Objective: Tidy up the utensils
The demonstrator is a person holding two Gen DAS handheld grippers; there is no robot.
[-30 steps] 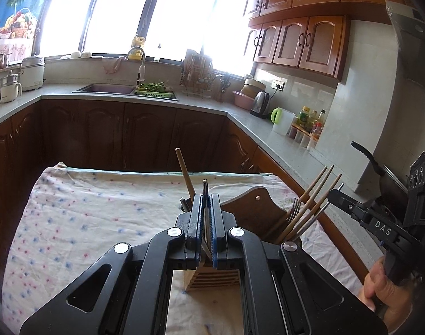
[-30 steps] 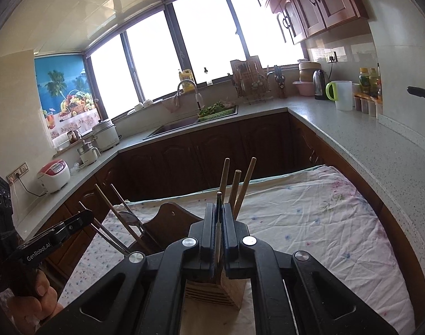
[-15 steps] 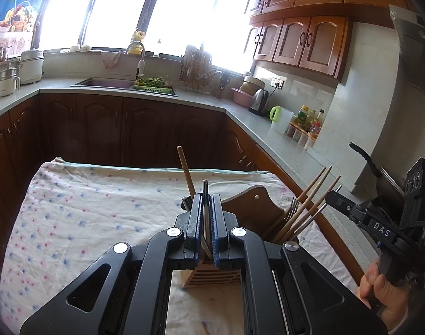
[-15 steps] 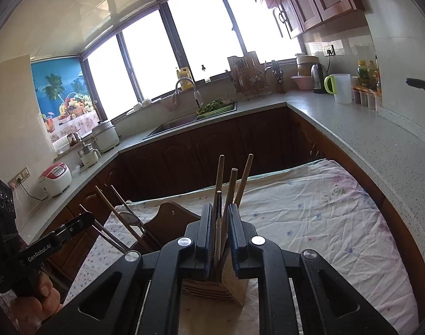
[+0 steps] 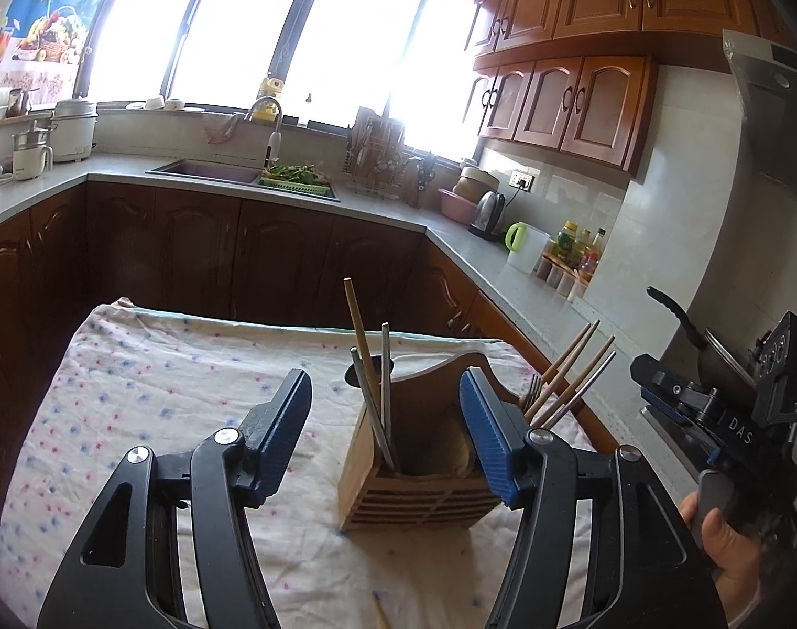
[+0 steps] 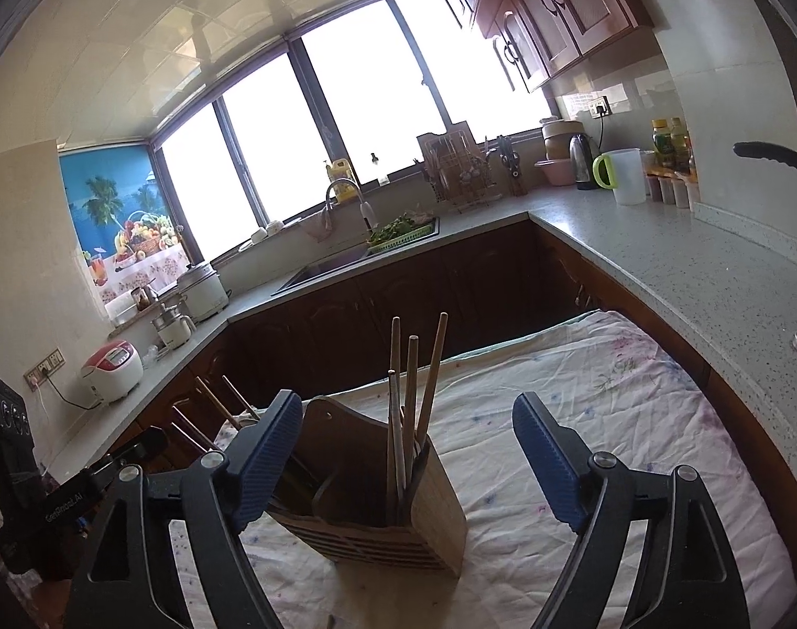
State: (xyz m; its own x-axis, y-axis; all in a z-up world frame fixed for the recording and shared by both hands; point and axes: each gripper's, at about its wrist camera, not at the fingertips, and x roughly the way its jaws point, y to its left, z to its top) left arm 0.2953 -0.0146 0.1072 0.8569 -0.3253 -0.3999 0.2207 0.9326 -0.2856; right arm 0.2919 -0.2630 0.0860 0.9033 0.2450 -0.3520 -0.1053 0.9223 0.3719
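A kitchen with dark wood cabinets surrounds a table draped in a floral cloth. A wooden utensil holder stands near the cloth's front edge, holding chopsticks upright. The left gripper and right gripper both gape wide, holding nothing, flanking the holder.

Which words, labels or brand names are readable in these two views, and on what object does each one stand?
"DAS": white letters on the black right gripper, seen from the left wrist view.
"GenRobot.AI": white letters on the black left gripper, seen from the right wrist view.
Labels on the condiment bottles: too small to read.
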